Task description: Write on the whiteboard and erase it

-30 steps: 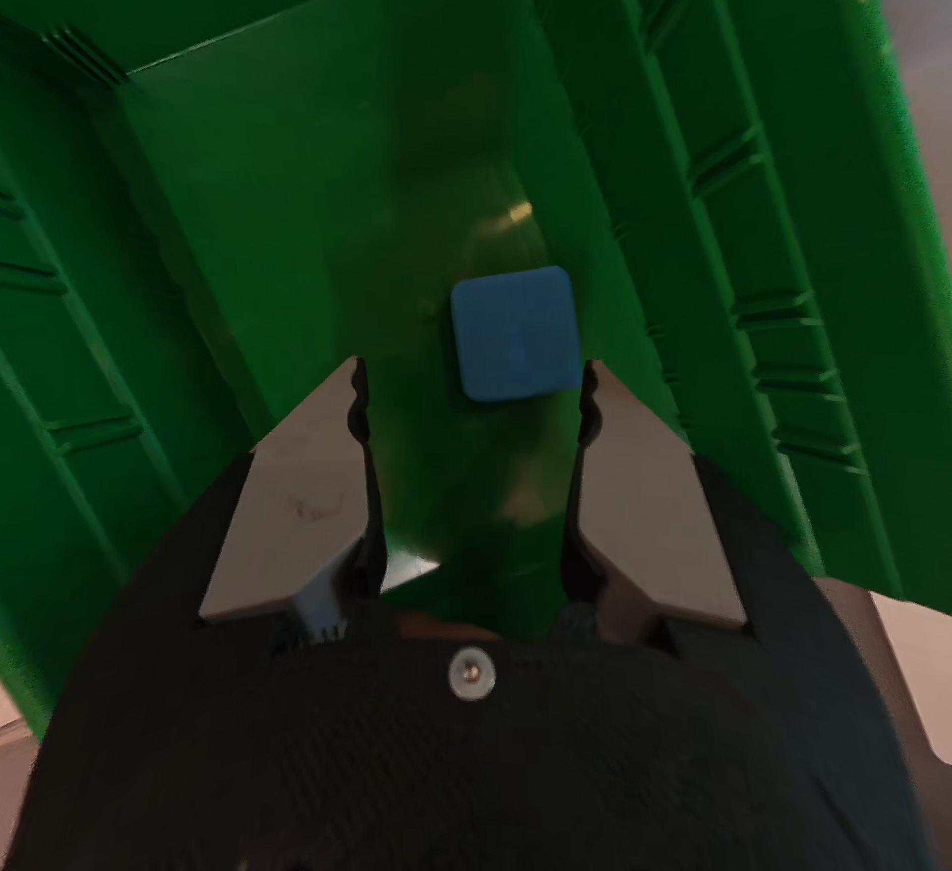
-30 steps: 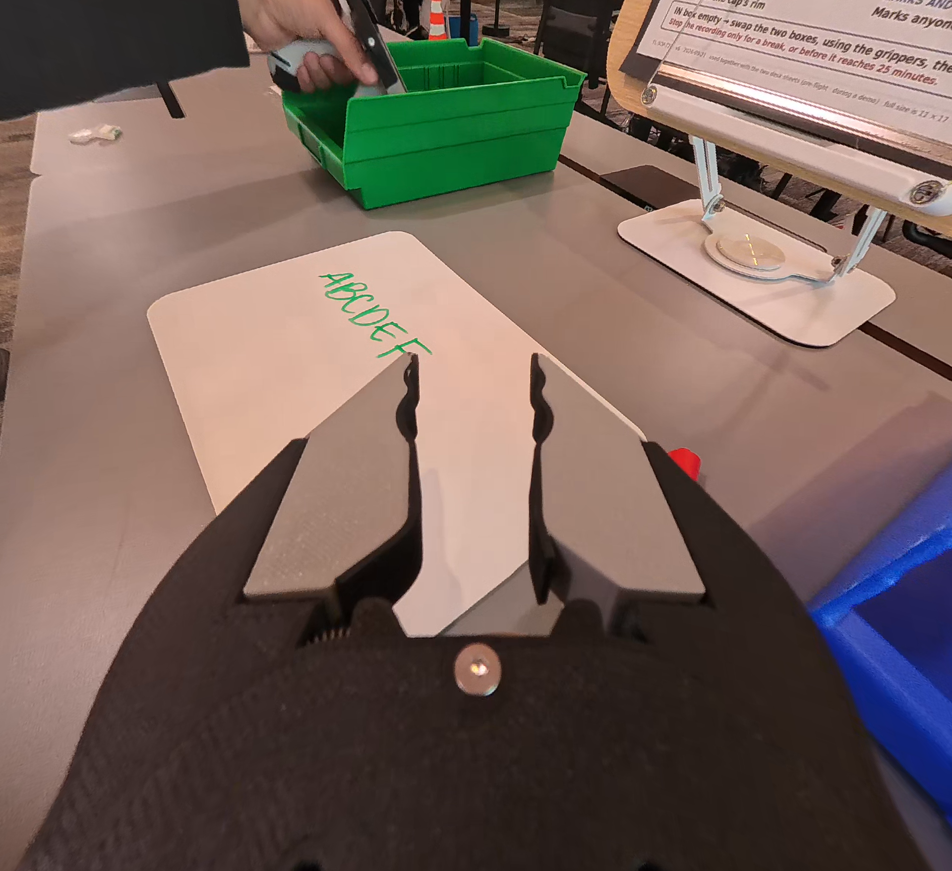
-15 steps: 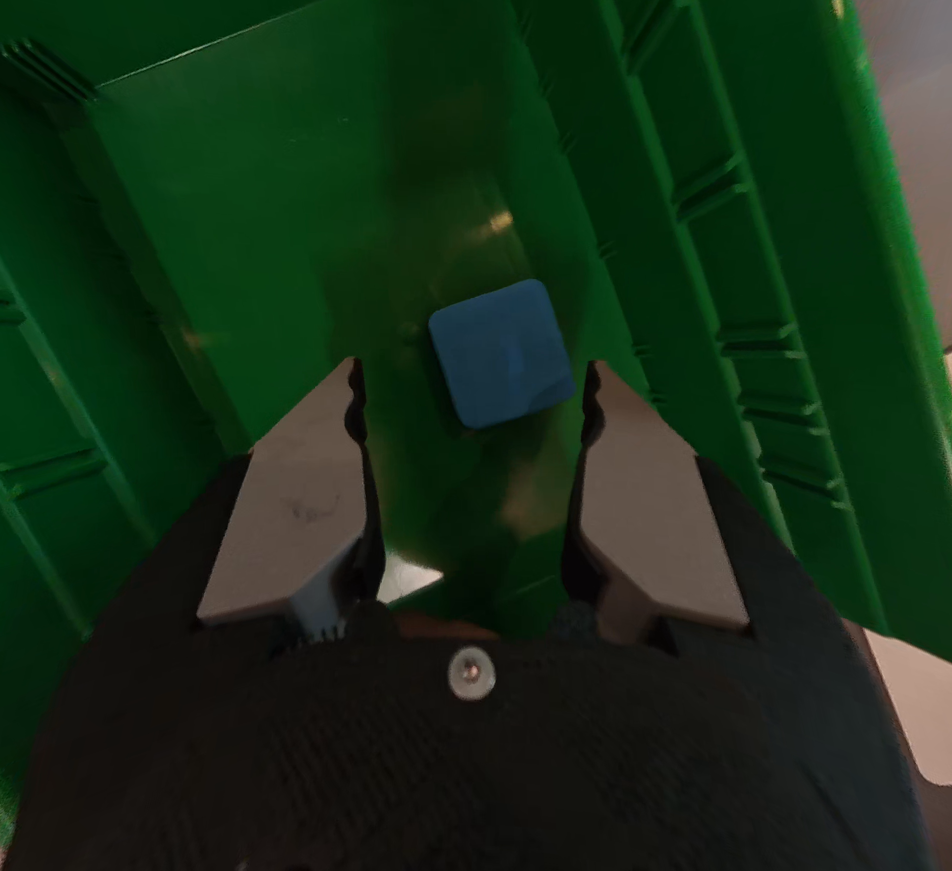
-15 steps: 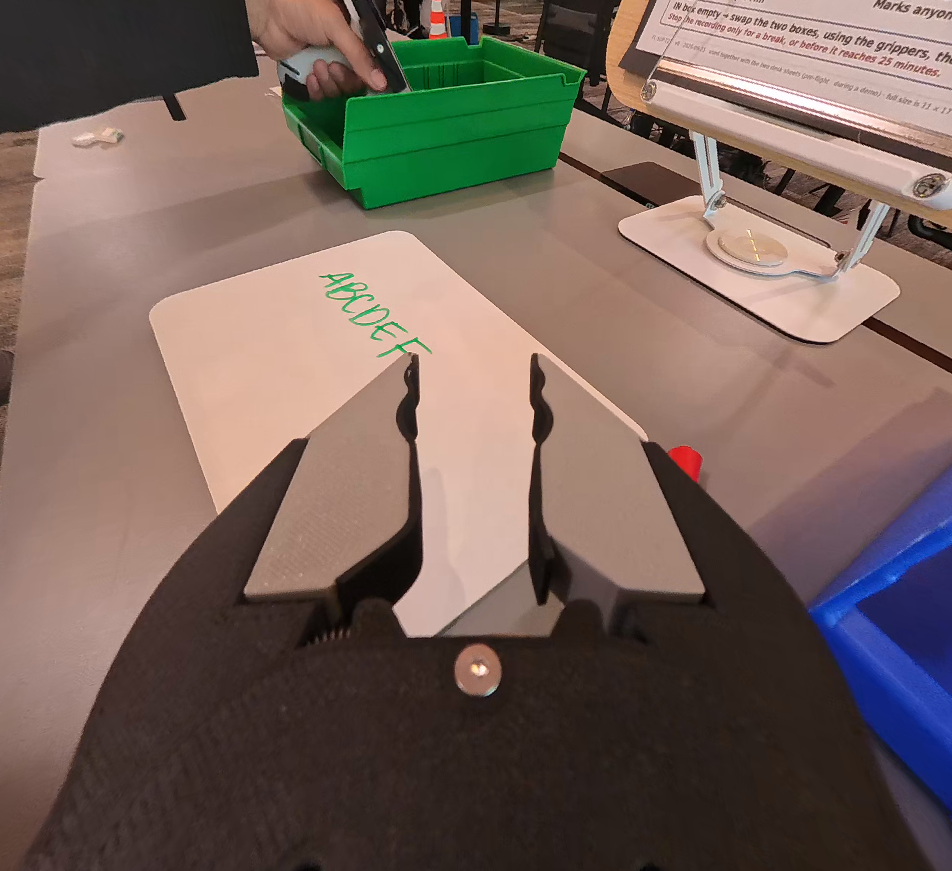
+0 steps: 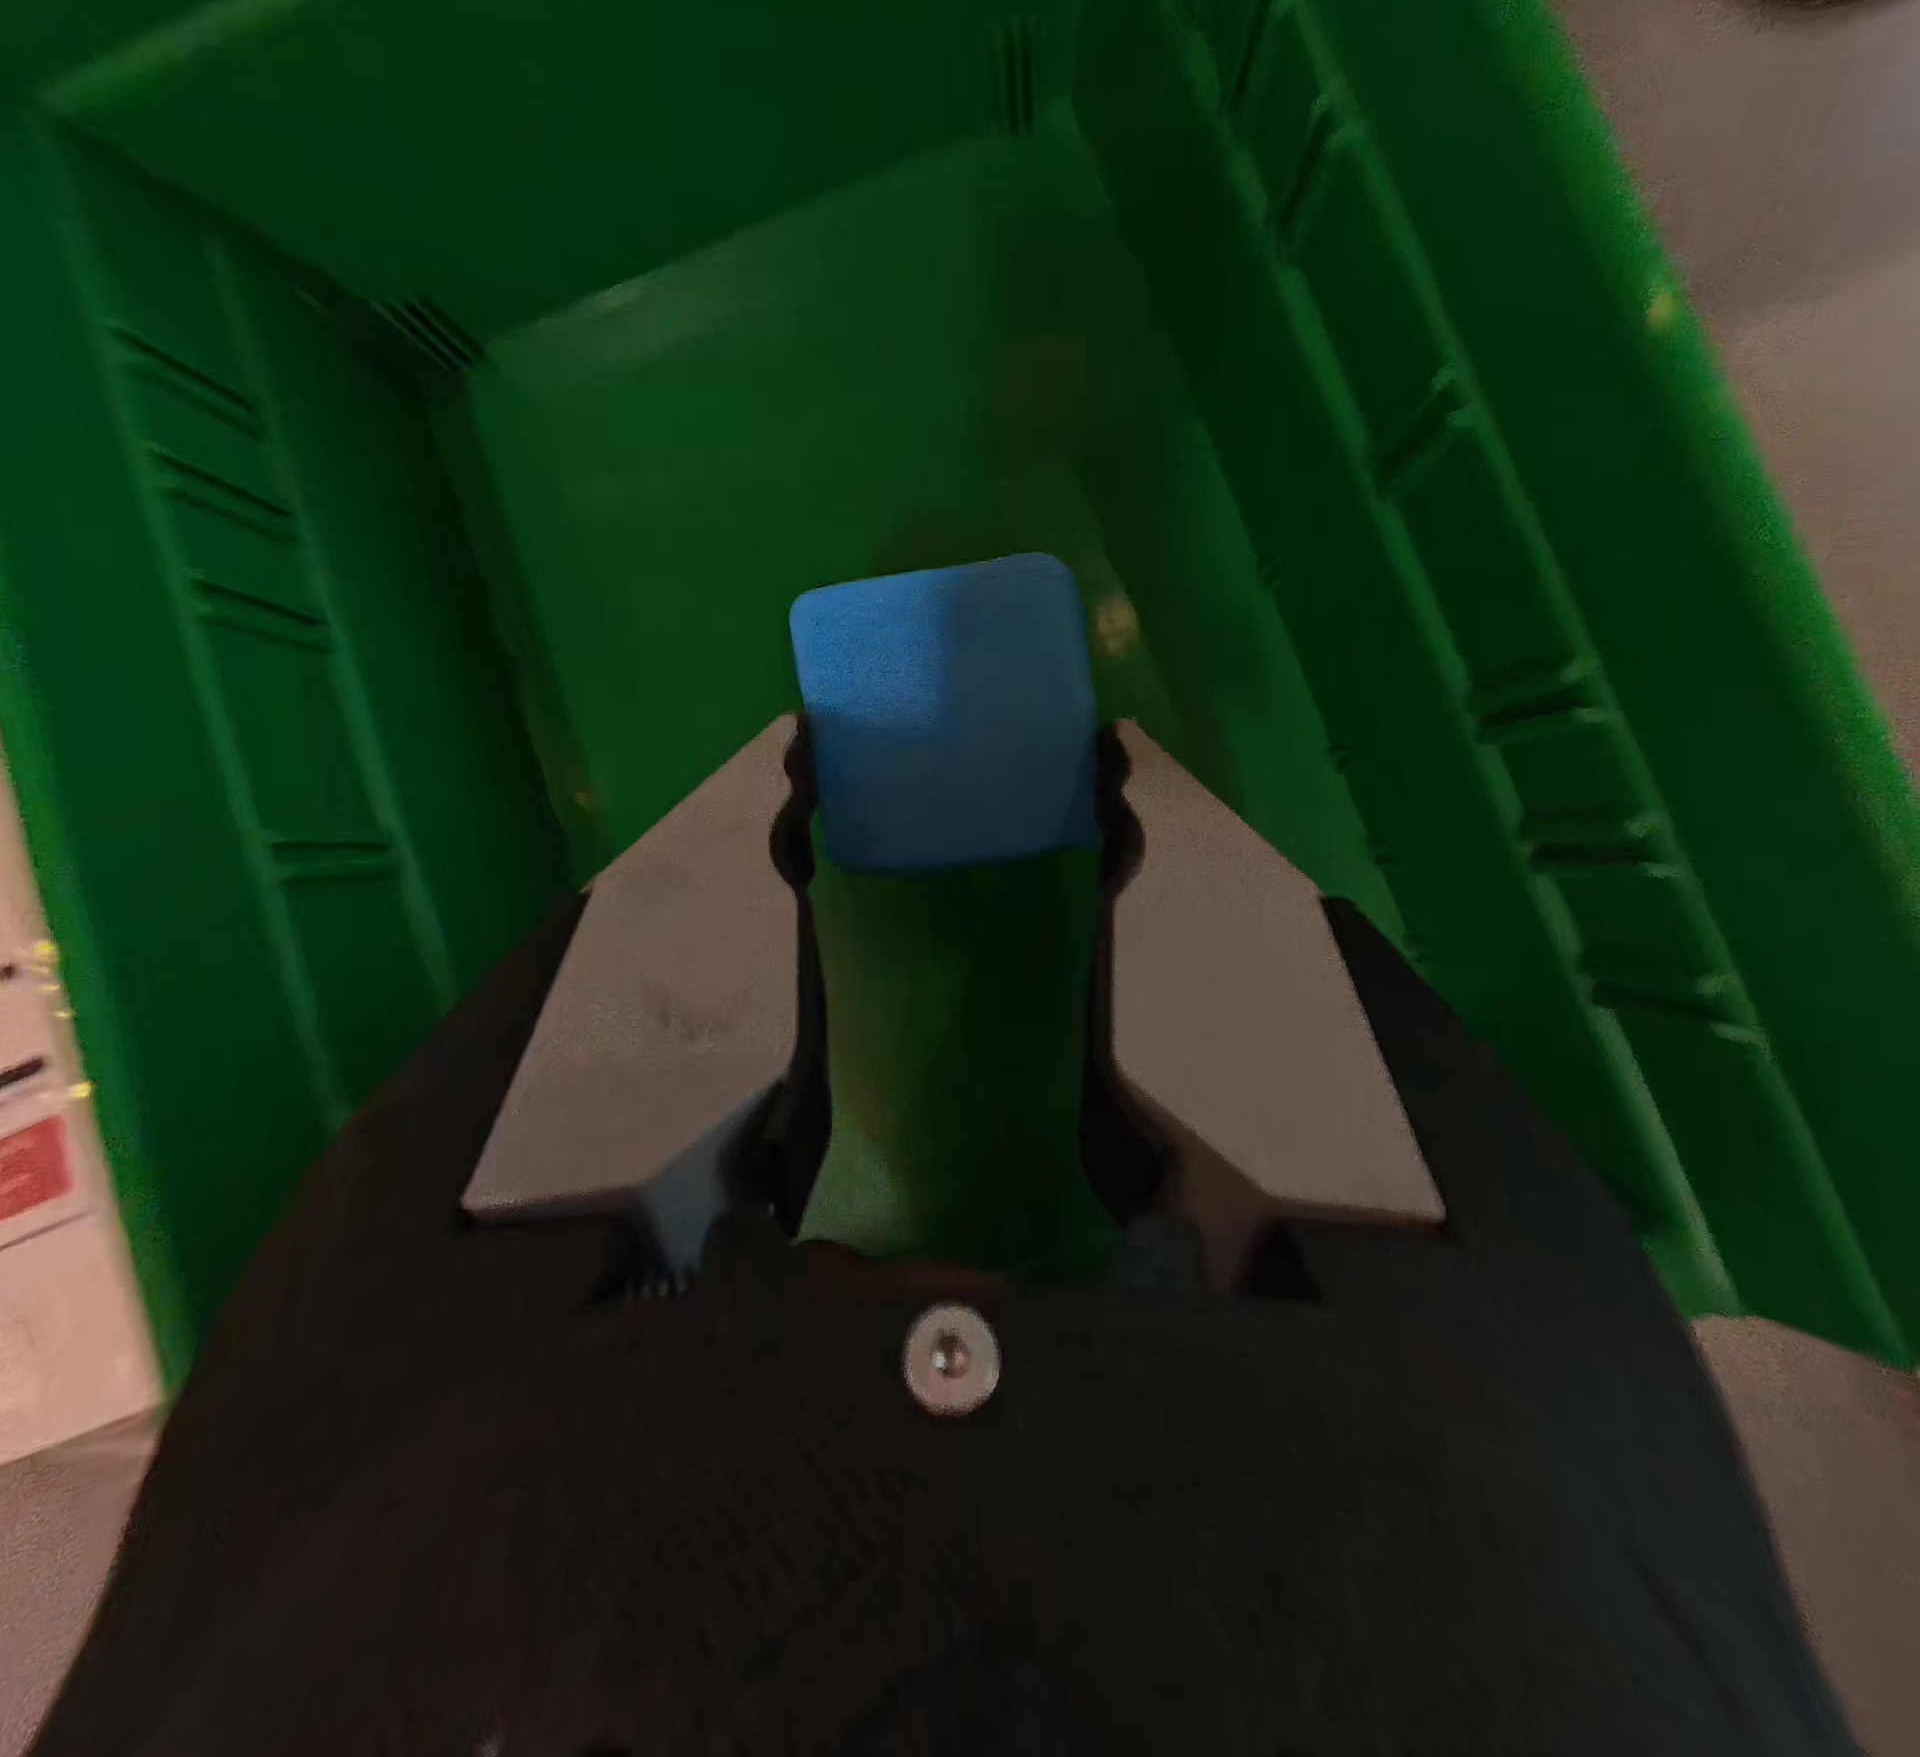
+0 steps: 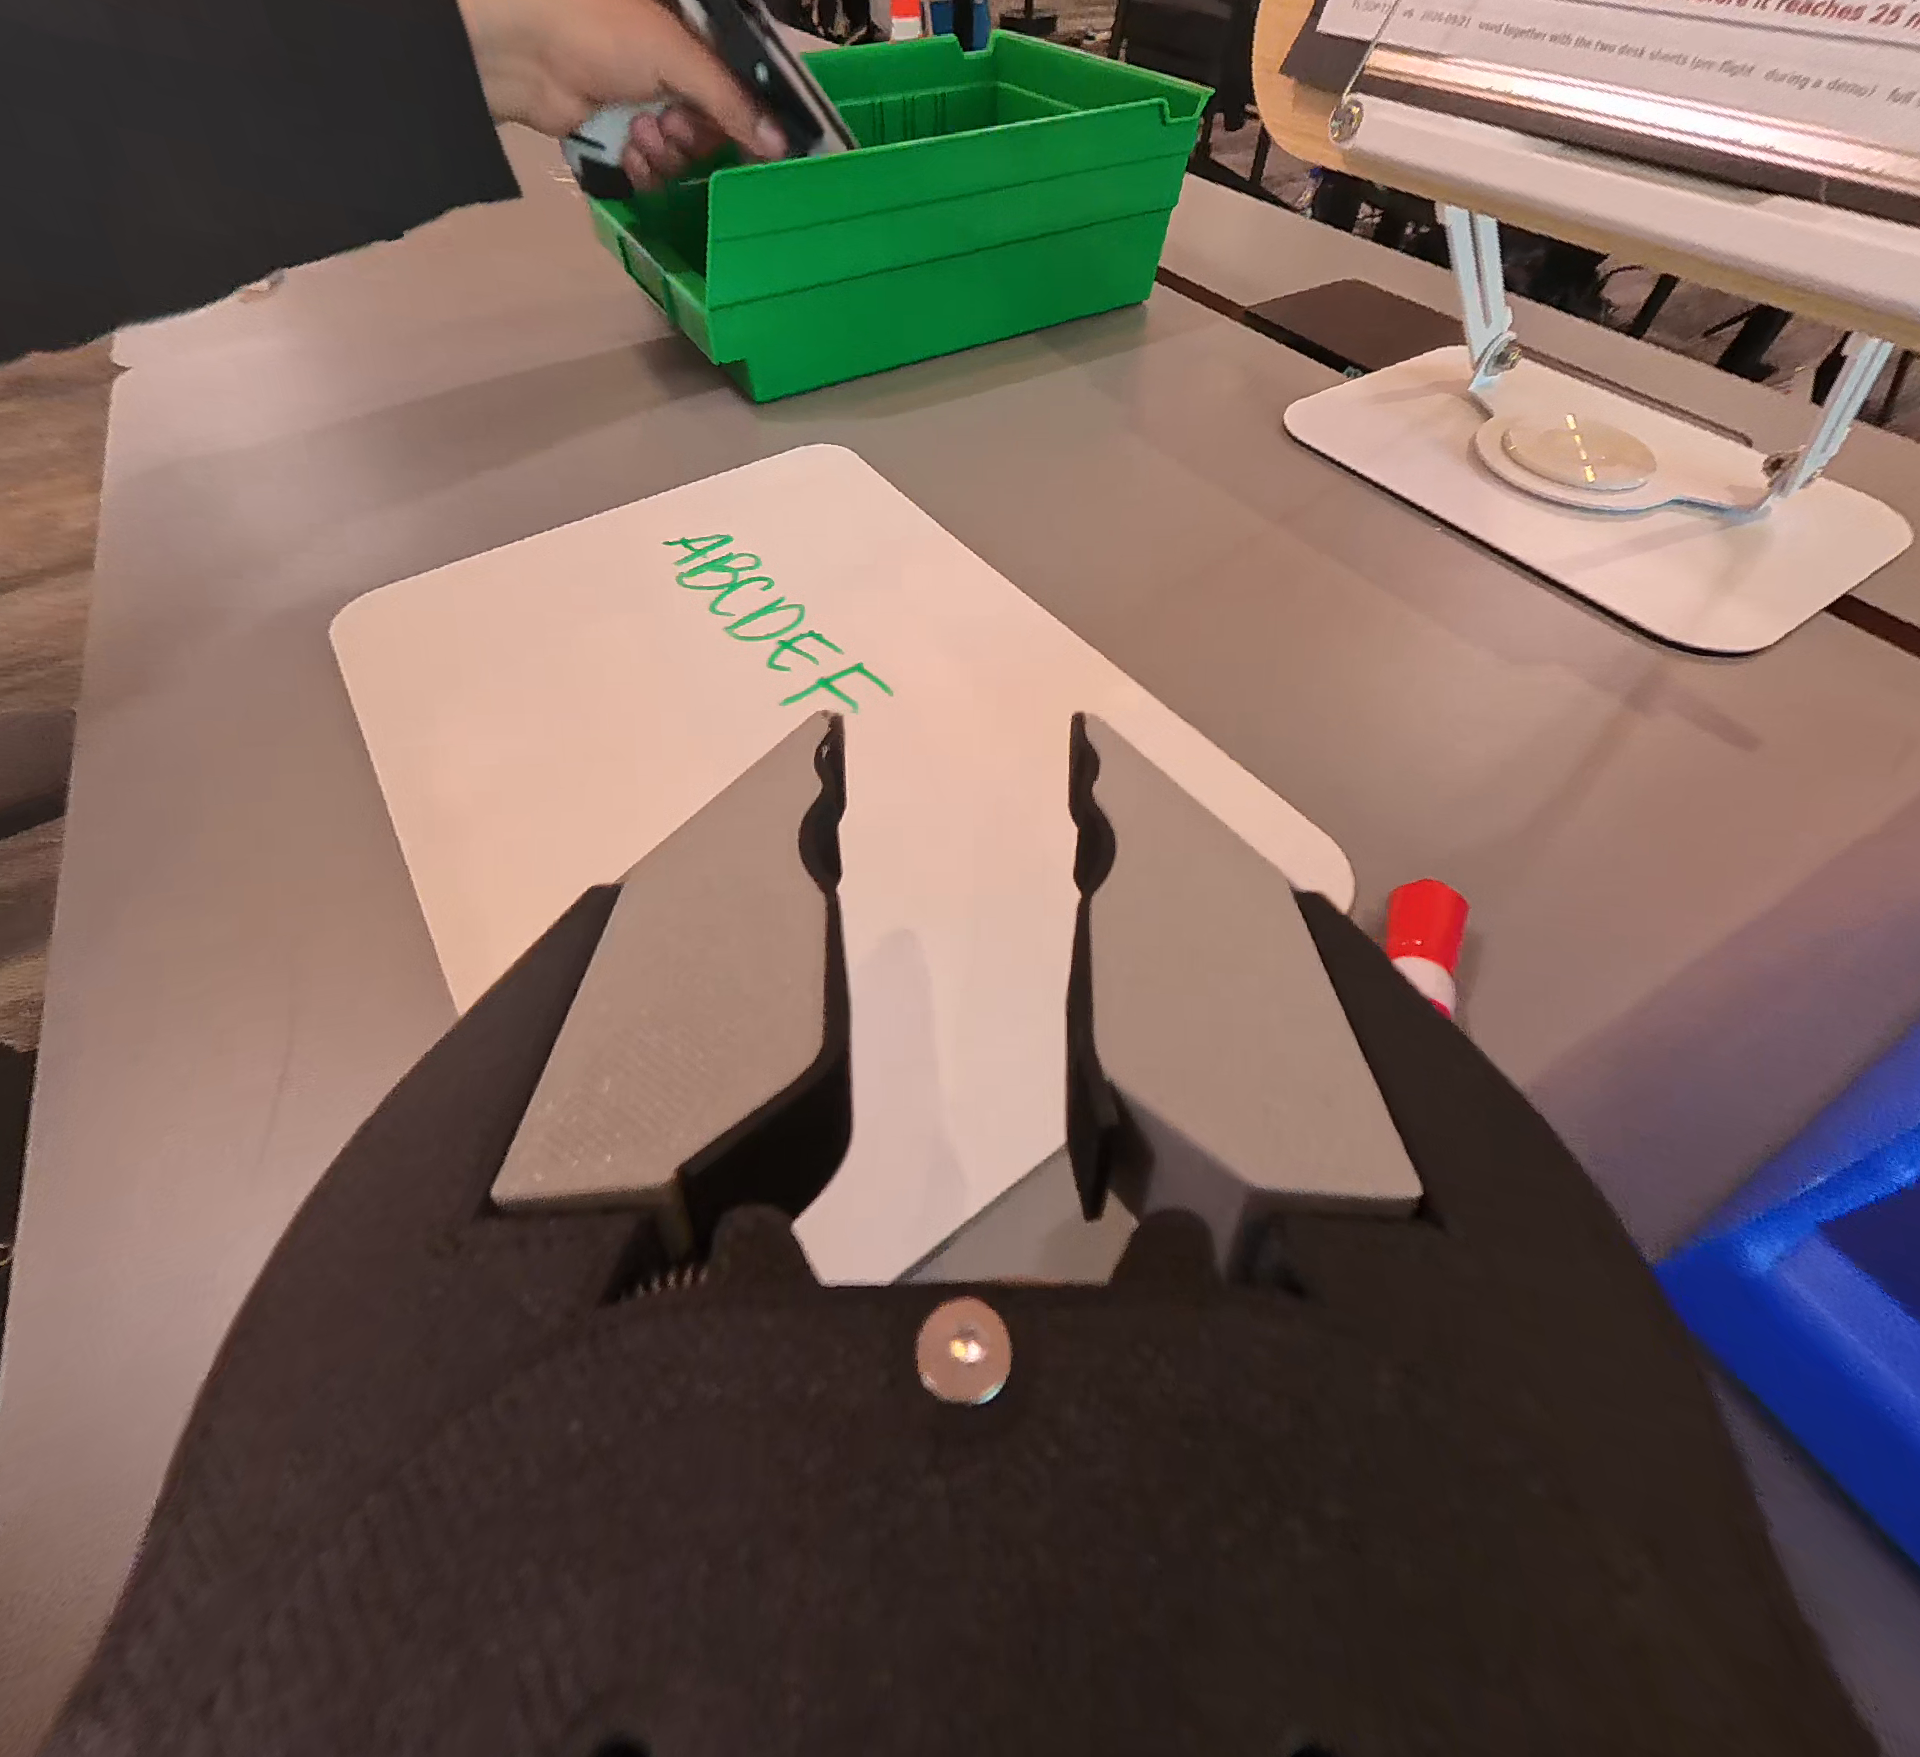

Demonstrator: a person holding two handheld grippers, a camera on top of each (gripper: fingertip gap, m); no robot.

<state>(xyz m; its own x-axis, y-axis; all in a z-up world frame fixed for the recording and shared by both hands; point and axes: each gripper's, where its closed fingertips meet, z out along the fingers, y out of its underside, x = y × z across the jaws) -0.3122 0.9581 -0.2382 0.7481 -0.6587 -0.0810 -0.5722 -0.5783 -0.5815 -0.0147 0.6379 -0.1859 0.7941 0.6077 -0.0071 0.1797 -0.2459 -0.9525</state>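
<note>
Left gripper [image 5: 951, 777]: we clamp its fingertips on the small blue square foam eraser [image 5: 940, 715] inside the green plastic bin [image 5: 1455, 502].
Eraser axis: squarish, so we cannot tell.
Right gripper [image 6: 951, 741]: fingers apart, empty, above the white rounded whiteboard [image 6: 582, 710] bearing green letters.

The green bin [image 5: 1403, 273] looks like moulded plastic, ribbed, with a slight sheen. The blue eraser [image 5: 940, 720] has a matt, foam-like face. The whiteboard [image 6: 582, 720] is smooth and lightly glossy on a matt grey table [image 6: 1195, 502]. The right gripper [image 6: 954, 731] has matt, finely textured grey fingers [image 6: 686, 1032] and a rough black body with 1 shiny metal screw.
</note>
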